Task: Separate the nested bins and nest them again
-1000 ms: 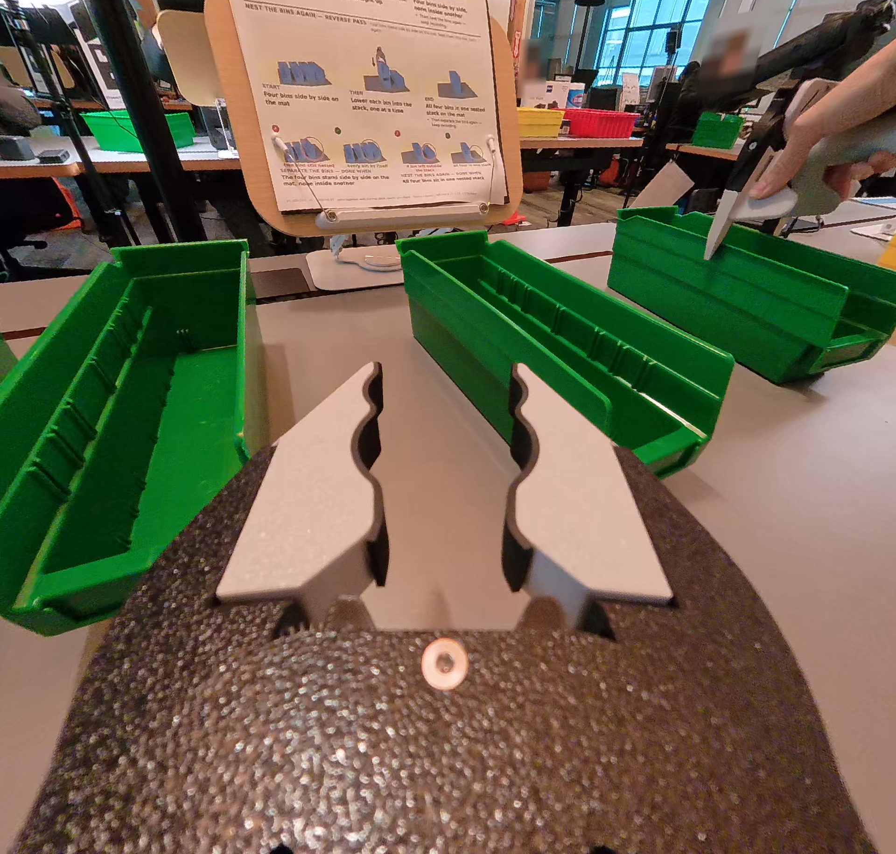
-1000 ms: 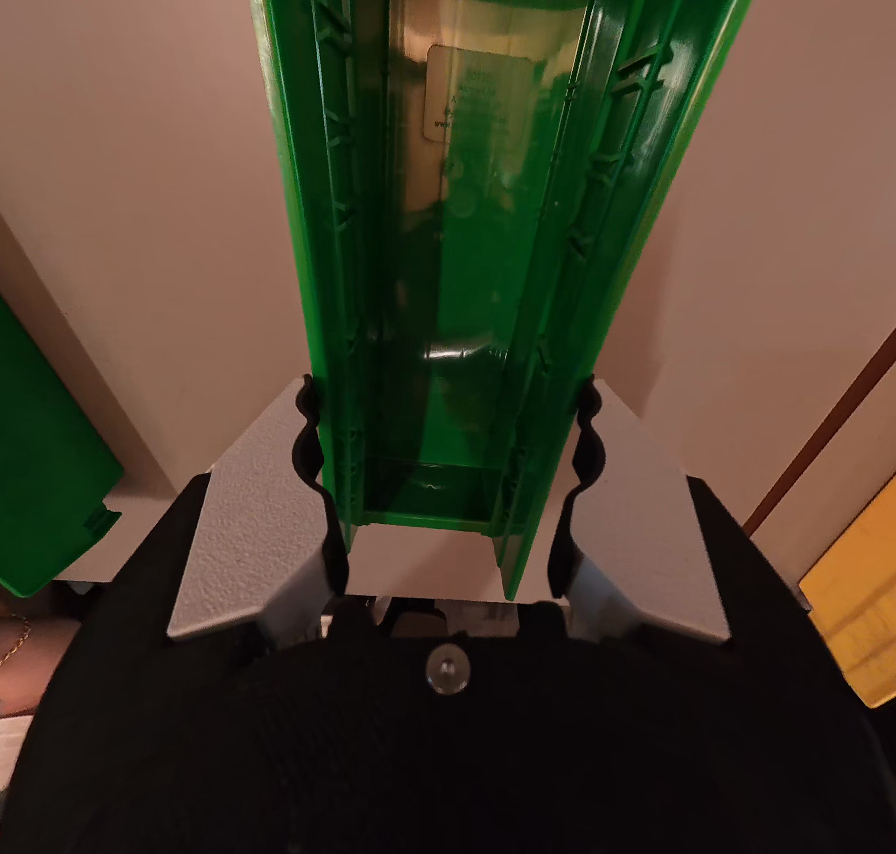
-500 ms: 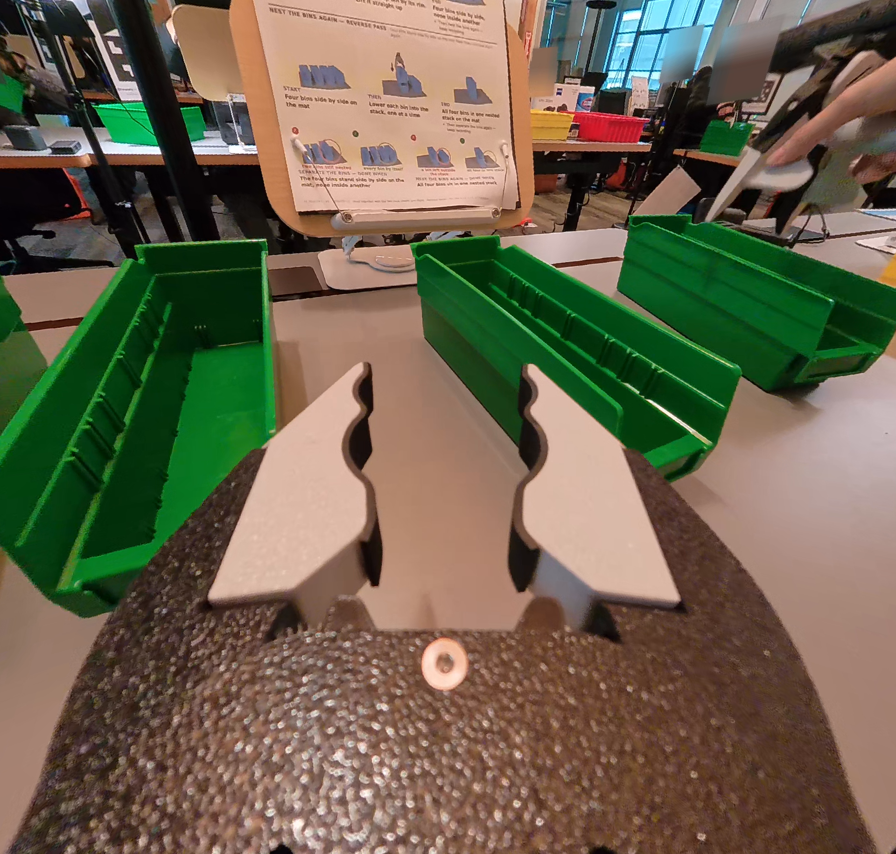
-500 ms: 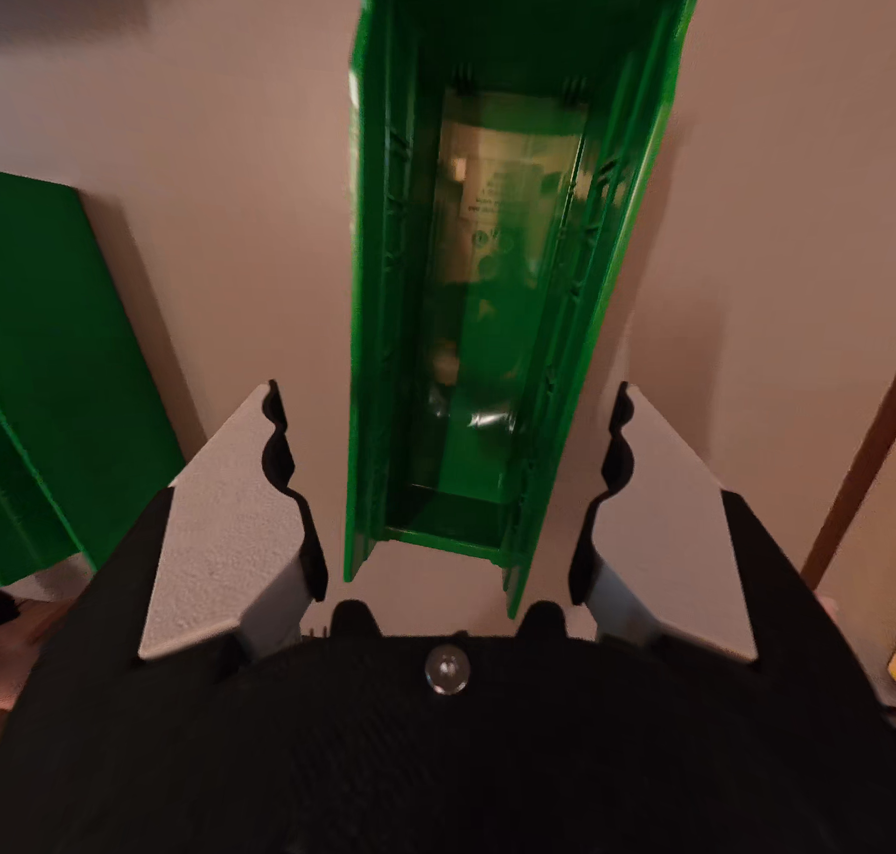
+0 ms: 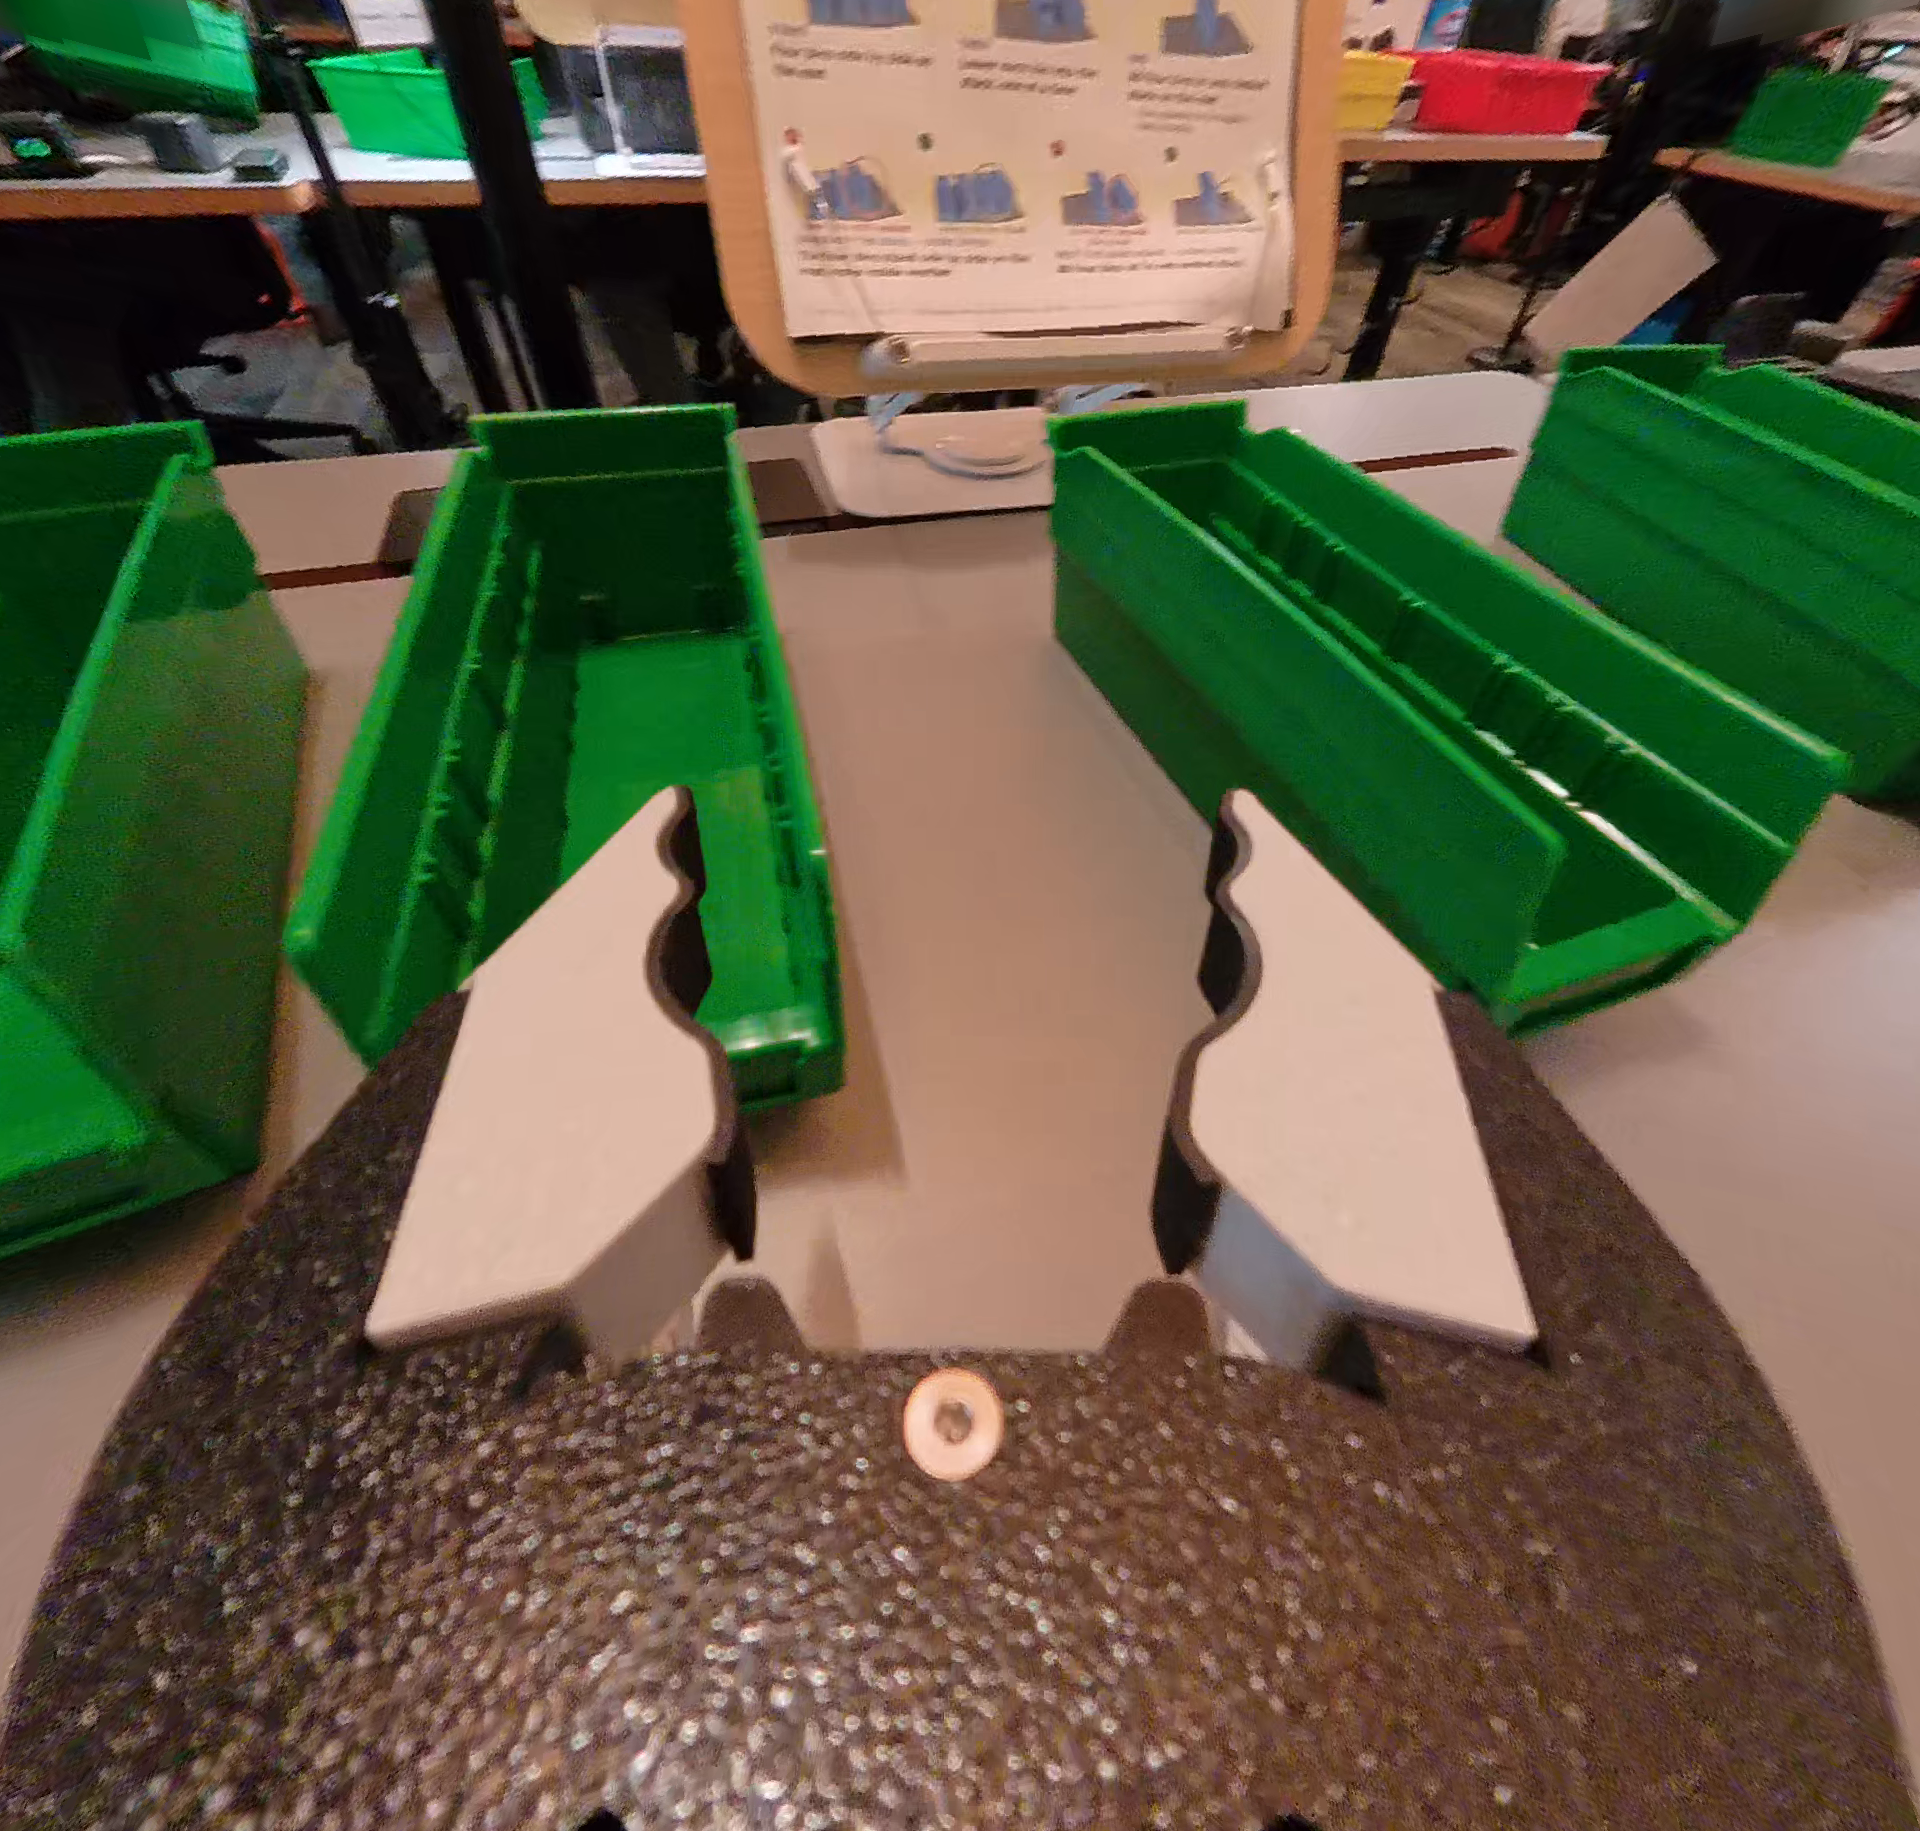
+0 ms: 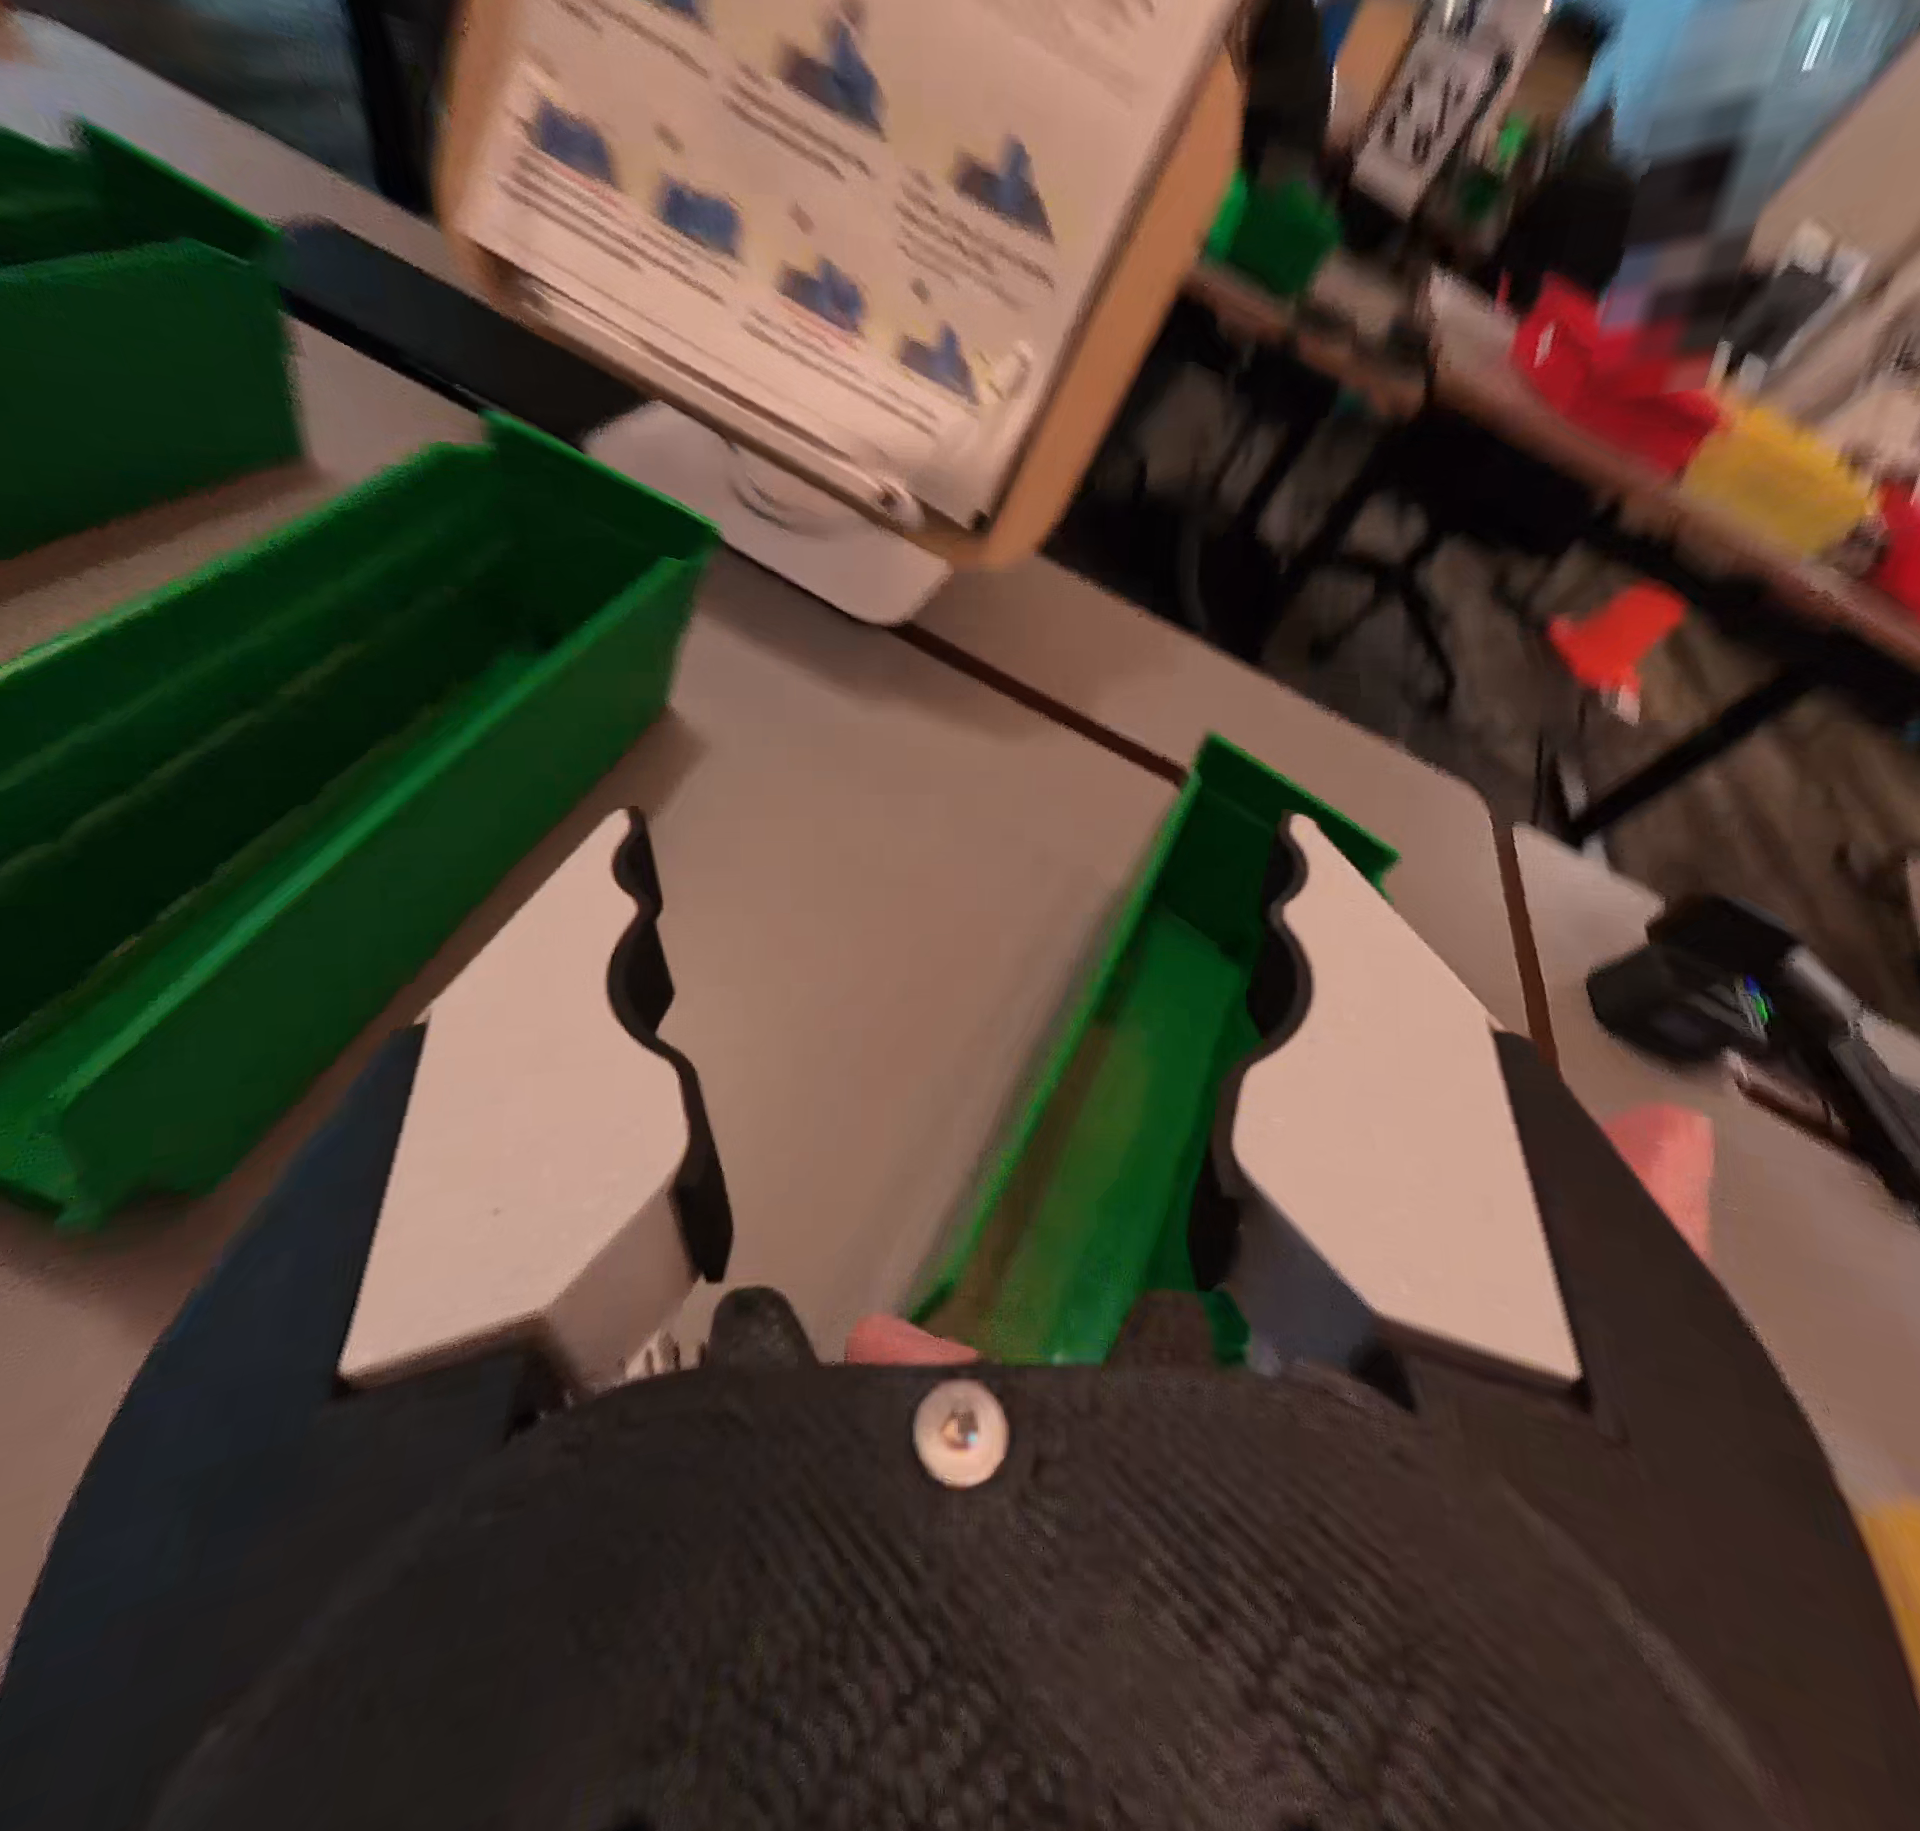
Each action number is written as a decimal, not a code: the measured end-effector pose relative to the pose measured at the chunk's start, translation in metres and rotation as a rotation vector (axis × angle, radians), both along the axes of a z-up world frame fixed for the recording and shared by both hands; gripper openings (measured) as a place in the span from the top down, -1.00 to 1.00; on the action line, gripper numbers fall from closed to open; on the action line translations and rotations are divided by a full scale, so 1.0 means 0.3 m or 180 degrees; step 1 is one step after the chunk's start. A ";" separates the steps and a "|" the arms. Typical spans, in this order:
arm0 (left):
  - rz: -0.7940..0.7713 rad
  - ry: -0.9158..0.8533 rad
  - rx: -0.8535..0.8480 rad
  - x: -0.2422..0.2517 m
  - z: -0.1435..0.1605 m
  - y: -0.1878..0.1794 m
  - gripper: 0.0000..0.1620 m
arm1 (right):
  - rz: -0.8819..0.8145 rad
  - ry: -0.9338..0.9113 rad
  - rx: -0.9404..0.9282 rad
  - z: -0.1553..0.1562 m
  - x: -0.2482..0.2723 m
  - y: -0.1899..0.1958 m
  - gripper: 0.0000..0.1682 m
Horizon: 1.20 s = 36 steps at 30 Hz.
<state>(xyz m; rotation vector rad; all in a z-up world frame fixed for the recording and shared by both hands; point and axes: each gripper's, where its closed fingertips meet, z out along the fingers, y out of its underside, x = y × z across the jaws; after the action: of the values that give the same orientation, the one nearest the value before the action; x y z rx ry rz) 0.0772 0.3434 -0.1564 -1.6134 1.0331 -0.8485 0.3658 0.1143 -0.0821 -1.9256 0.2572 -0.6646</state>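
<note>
Lab workspace, rows of worktables (image 5: 436,183), instruction board (image 5: 1023,119)

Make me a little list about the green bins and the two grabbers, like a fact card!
bins in left view: four green bins, side by side, apart, none nested
second bin: open top, empty
third bin: empty
table: grey, bare between bins
left gripper: jaws open, holding nothing
right gripper: jaws open, holding nothing, above a bin
instruction board: upright behind the bins
picture sharpness: right view blurry
</note>
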 end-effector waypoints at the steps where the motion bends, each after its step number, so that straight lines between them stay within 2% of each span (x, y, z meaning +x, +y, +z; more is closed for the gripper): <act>1: 0.0045 0.0033 -0.0016 -0.009 0.000 0.026 -0.19 | 0.0135 -0.0164 0.0193 -0.011 -0.068 0.003 -0.30; 3: 0.0158 0.0106 -0.0084 -0.026 0.003 0.085 -0.24 | 0.0370 -0.0285 0.0339 -0.070 -0.179 0.013 -0.31; 5: 0.0278 0.0219 -0.0174 -0.040 0.007 0.148 -0.27 | 0.0489 -0.0167 0.0279 -0.176 -0.242 0.014 -0.42; 9: 0.0439 0.0540 -0.0259 -0.021 0.030 0.285 -0.38 | 0.0587 0.0110 0.0140 -0.346 -0.262 0.002 -0.50; 13: 0.0472 0.1159 -0.0544 0.060 0.027 0.390 -0.41 | 0.0490 0.0068 0.0244 -0.308 -0.230 -0.035 -0.56; 17: 0.0420 0.1965 -0.0834 0.144 -0.012 0.441 -0.42 | 0.0586 0.0368 0.0200 -0.347 -0.226 -0.045 -0.58; 21: 0.0492 0.2687 -0.0926 0.190 -0.048 0.490 -0.54 | 0.0624 0.0443 0.0366 -0.329 -0.218 -0.035 -0.57; 27: 0.0436 0.2942 -0.1130 0.293 -0.066 0.516 -0.59 | 0.0681 0.0446 0.0316 -0.342 -0.204 0.001 -0.56; 31: 0.0465 0.3319 -0.1186 0.301 -0.115 0.535 -0.60 | 0.0718 0.0459 0.0359 -0.335 -0.201 0.020 -0.56; 36: 0.0369 0.3498 -0.1374 0.314 -0.162 0.554 -0.60 | 0.0718 0.0488 0.0403 -0.330 -0.187 0.018 -0.55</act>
<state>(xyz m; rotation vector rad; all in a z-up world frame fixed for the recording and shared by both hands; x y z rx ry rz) 0.1715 0.5094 -0.2050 -2.5766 1.5136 -0.0150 0.3097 0.1196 -0.1810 -1.8516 0.1699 -0.3442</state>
